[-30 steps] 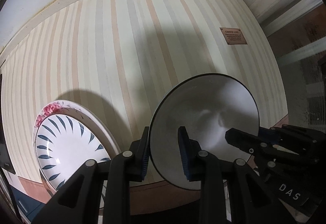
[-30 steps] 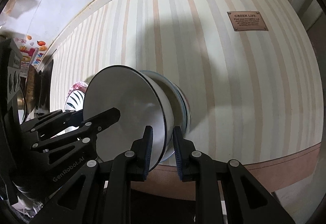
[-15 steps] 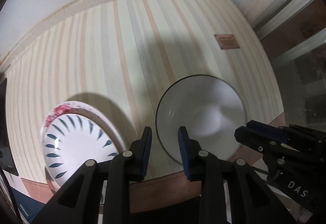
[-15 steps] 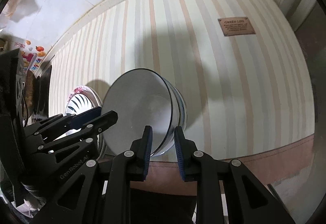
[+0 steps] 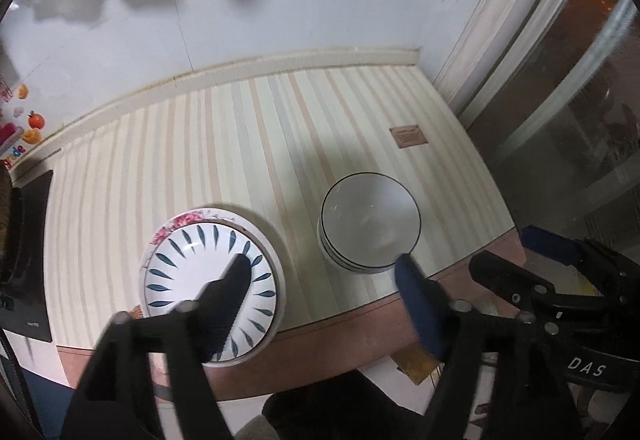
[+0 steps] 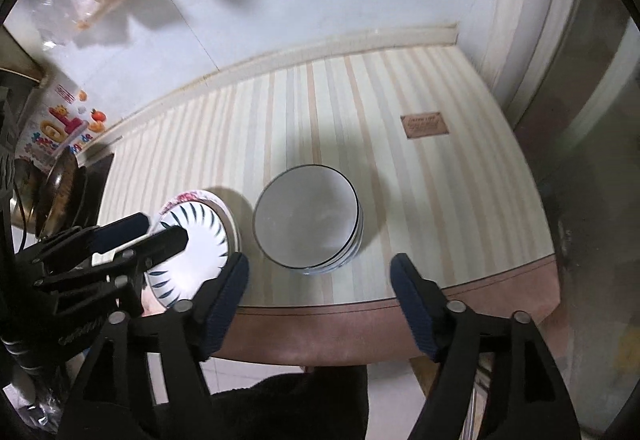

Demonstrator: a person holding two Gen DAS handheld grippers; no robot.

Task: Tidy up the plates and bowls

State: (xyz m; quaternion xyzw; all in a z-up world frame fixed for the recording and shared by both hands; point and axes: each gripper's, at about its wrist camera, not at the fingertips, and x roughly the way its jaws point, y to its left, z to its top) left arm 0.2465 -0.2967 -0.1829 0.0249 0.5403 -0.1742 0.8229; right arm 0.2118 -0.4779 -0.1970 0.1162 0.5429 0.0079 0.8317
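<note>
Between your spread fingers nothing is held: the left gripper (image 5: pixel 322 266) and the right gripper (image 6: pixel 320 266) both hang with jaws wide apart above the near edge of the striped table (image 6: pixel 440 200). Just beyond them the white bowl stack (image 6: pixel 307 216) sits nested, and to its left, close beside it, lies the plate stack (image 5: pixel 210 280) with the blue-leaf plate on top. That plate stack seems to overhang the near edge, so a careless brush could tip it off.
</note>
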